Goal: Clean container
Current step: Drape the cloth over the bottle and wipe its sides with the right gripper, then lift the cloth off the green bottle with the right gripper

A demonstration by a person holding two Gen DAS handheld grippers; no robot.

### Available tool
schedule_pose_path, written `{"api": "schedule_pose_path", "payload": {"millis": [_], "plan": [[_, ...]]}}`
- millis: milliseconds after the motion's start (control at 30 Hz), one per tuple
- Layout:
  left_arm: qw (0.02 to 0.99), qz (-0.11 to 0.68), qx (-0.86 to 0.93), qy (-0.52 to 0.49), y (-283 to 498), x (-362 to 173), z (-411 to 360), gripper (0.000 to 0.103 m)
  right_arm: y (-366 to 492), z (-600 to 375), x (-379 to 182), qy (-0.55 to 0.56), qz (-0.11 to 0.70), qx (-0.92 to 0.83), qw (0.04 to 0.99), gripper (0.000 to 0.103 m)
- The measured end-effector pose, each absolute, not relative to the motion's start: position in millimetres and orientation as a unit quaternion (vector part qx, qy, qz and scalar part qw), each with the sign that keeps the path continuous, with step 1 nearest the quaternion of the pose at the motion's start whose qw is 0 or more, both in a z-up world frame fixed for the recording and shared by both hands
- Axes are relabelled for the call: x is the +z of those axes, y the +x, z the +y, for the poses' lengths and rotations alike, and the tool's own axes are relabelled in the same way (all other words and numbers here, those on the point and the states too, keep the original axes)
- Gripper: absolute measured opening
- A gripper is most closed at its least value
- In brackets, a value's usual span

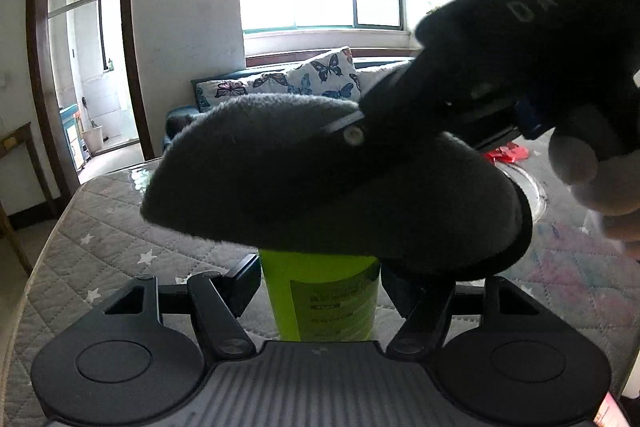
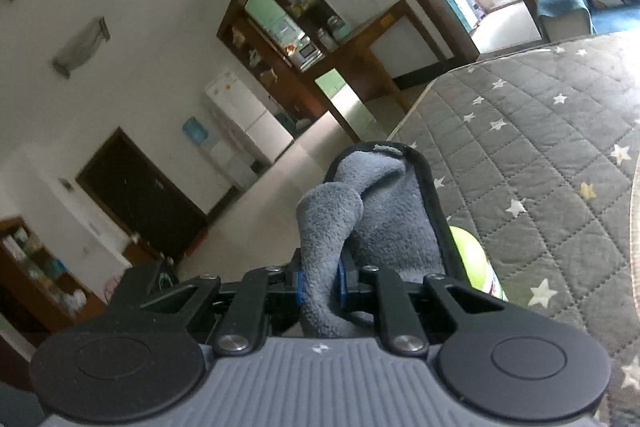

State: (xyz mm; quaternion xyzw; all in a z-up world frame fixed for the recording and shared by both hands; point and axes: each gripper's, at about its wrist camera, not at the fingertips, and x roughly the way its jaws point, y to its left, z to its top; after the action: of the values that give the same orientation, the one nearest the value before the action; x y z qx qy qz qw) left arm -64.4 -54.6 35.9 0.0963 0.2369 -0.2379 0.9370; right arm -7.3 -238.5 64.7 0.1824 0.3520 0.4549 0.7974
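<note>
The left gripper [image 1: 320, 287] has its two fingers clamped on the sides of the lime-green container [image 1: 320, 301], which stands upright between them on the quilted grey cover with white stars [image 1: 100, 227]. The right gripper [image 2: 320, 285] is pinched tight on a grey fleece cloth [image 2: 352, 211] (its black-edged far end sticks out past the fingertips), and in the left wrist view that cloth drapes over the container's top, hiding the rim, just ahead of the left fingers.
</note>
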Motion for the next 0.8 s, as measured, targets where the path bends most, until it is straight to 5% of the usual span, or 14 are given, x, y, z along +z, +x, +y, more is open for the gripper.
{"api": "schedule_pose_path", "payload": {"millis": [800], "plan": [[0.935,0.242,-0.24,0.098,-64,38,-54,0.07,48,-297,28,0.34,0.351,0.353,0.798,0.014]]}}
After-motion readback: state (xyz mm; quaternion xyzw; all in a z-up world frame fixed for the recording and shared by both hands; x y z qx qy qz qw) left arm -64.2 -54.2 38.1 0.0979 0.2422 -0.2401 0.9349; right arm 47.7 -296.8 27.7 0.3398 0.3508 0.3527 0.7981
